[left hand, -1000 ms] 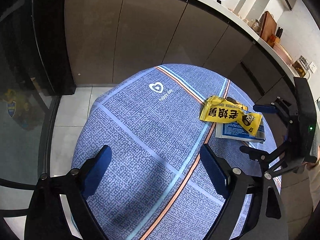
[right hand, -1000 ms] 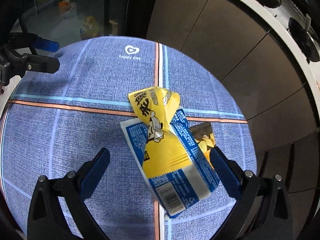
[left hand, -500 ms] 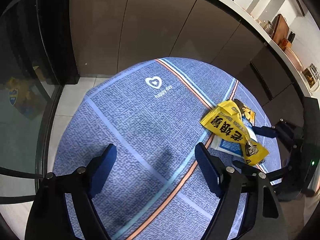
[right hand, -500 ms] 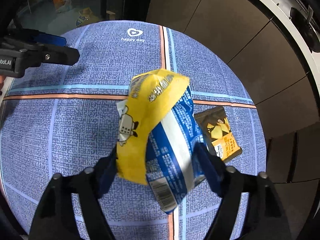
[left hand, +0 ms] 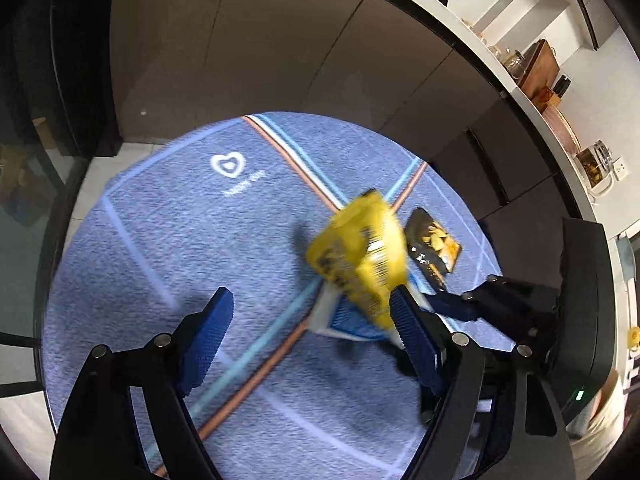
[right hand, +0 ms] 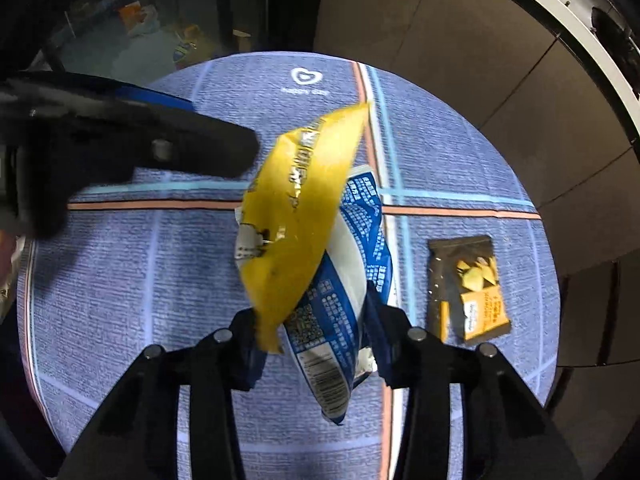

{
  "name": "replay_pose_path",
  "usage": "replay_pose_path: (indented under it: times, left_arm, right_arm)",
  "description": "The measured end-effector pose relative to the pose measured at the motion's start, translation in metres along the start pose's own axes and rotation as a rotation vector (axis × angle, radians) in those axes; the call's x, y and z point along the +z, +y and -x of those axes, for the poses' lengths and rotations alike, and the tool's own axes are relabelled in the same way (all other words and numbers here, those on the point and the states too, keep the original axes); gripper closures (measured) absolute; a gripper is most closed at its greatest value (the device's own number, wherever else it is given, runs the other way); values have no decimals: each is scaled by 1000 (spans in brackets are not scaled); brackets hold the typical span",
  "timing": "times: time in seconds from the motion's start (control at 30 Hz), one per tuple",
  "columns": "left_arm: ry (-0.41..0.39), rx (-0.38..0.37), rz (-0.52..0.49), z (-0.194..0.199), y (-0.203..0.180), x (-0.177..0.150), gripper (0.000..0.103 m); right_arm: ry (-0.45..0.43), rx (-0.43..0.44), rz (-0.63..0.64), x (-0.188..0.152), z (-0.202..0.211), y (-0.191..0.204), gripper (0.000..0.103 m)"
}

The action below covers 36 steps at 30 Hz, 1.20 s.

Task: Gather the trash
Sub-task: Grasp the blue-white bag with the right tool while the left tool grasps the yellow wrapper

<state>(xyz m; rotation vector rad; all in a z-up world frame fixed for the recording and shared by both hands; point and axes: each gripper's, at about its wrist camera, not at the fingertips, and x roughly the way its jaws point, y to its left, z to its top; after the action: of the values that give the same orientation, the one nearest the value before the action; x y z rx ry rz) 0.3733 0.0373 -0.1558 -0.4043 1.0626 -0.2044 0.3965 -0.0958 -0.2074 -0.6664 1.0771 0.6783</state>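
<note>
My right gripper (right hand: 316, 332) is shut on a yellow wrapper (right hand: 296, 216) and a blue-and-white wrapper (right hand: 340, 292), holding both raised above the round blue table (right hand: 120, 280). In the left wrist view the yellow wrapper (left hand: 360, 252) and the blue wrapper (left hand: 344, 316) hang blurred just beyond my left gripper's right finger (left hand: 416, 340). My left gripper (left hand: 308, 336) is open and empty over the table (left hand: 160, 240). A dark brown and orange snack packet (right hand: 468, 288) lies flat on the table to the right, also seen in the left wrist view (left hand: 432, 244).
Brown cabinet fronts (left hand: 280, 60) curve behind the table under a white counter (left hand: 500, 76) with jars and boards. A dark glass door (left hand: 24, 160) stands at left. The left gripper's body (right hand: 100, 160) sits over the table's left side.
My right gripper closed on the two wrappers and lifted them off the table, uncovering the brown packet. My left gripper moved toward the wrappers.
</note>
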Motion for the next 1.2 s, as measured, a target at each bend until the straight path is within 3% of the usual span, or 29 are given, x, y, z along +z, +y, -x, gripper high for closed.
replay_pose_path:
  times: [0.13,0.2,0.37,0.67,0.77,0.87,0.93,1.0,1.1,1.2]
  left_arm:
    - [41,-60,44,-10,-6,3,28]
    - [32,-73,53,-12,-8,6,28]
    - [67,-73,23,-22,-15,9,40]
    - [120,-47,84,-32,12,1,39]
    - [111,-21,41,-32,7,-1,40]
    - [115,-11,-10,-33,3,-3,61]
    - [111,-6,-27,-32,3,-4,68]
    - [120,-4,-43,-32,4,-6,95]
    - [118,-2,-55,-28,8,-5,97]
    - [97,22,-59,-16,16,-5,96]
  right_arm:
    - [-19,27,-44,1,4,-5,54]
    - [-25,42,-55,-1,5,-10,47]
    - [-14,42,-59,-8,3,-18,47]
    - [-14,46,-79,-13,0,-27,45]
    - [-19,41,-79,-12,5,-25,54]
    - [-19,45,-95,-14,4,-24,67]
    - [-21,40,-91,-15,6,-20,72]
    - [-22,33,-88,-15,9,-17,77]
    - [-20,38,-114,-14,13,-15,82]
    - [-11,60,-137,-12,14,-12,79]
